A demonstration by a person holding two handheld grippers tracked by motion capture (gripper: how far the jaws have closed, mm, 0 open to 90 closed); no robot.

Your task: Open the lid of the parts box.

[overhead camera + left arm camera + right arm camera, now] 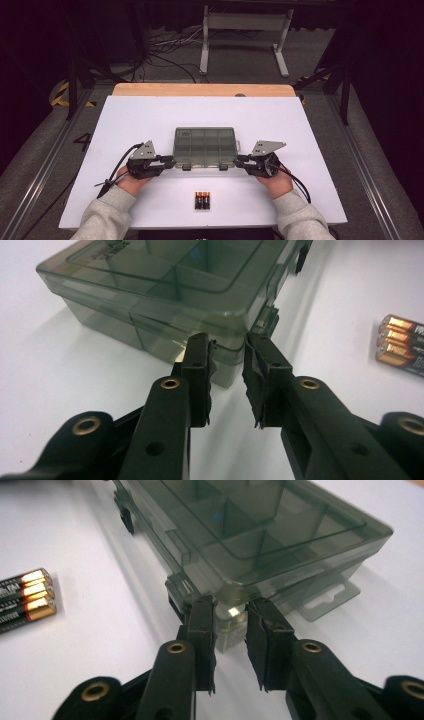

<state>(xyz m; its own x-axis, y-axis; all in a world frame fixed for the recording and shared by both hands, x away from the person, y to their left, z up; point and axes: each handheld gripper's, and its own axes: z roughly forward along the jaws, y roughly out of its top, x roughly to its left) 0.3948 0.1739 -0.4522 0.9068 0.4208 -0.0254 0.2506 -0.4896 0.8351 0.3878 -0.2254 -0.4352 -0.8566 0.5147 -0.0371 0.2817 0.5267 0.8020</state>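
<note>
While both my hands rest on the table, left gripper (227,347) and right gripper (231,609): jaws narrowly apart, each clamped on a near corner of the compartment box (204,145).

The smoky grey-green, see-through compartment box (205,146) sits flat on the white table, lid down and closed, its inner dividers showing through the plastic. Its long front edge faces the person, with two dark latches (186,167) along it. A clear hang tab (327,597) juts from its right end. Each near corner lies between a pair of black jaws.
</note>
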